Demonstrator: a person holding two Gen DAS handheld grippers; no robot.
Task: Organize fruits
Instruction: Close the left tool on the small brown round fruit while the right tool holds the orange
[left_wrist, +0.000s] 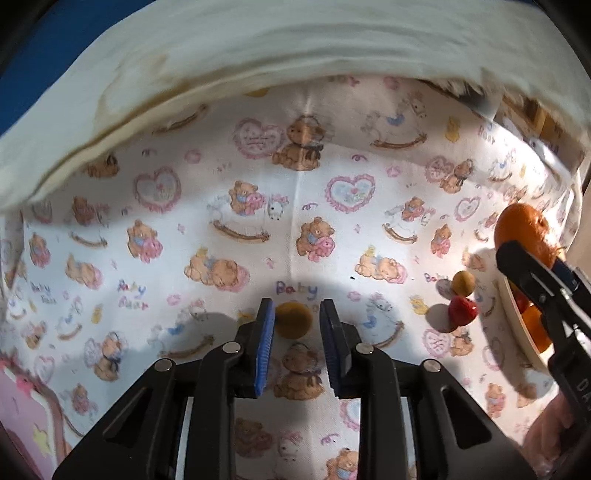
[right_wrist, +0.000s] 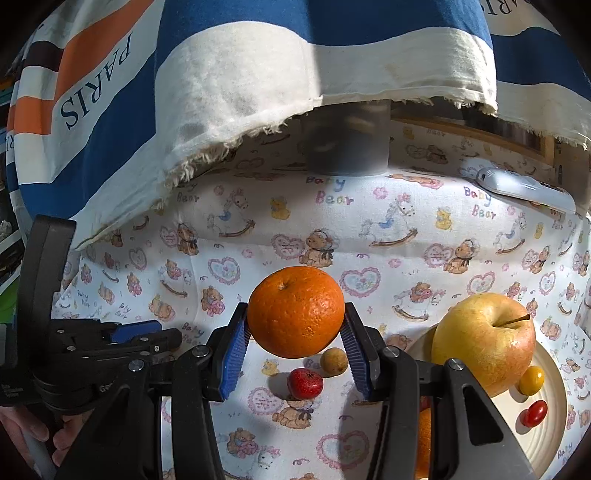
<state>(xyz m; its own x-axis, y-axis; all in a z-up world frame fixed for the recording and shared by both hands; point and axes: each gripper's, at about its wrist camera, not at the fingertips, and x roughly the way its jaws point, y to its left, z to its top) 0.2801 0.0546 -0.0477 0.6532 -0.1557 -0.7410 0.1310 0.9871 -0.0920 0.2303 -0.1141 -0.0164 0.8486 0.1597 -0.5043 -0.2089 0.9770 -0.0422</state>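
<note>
In the left wrist view my left gripper (left_wrist: 296, 317) points down at the bear-print tablecloth (left_wrist: 184, 221), its blue pads closed on a small round brown fruit (left_wrist: 294, 319). It shows at the left of the right wrist view as well, as the left gripper (right_wrist: 168, 338). My right gripper (right_wrist: 295, 332) is shut on an orange (right_wrist: 295, 317), held above the cloth. Under it lie another small brown fruit (right_wrist: 333, 362) and a small red fruit (right_wrist: 304, 383). A cream plate (right_wrist: 552, 424) at the right holds an apple (right_wrist: 484, 339), a yellow cherry tomato (right_wrist: 531, 379) and a red one (right_wrist: 534, 412).
A dark container (right_wrist: 347, 147) and a white handset (right_wrist: 524, 186) stand at the back. A striped cloth printed PARIS (right_wrist: 221, 74) hangs over the far edge. A pink item (left_wrist: 22, 406) lies near left. A person's hand (right_wrist: 33, 432) grips the left tool.
</note>
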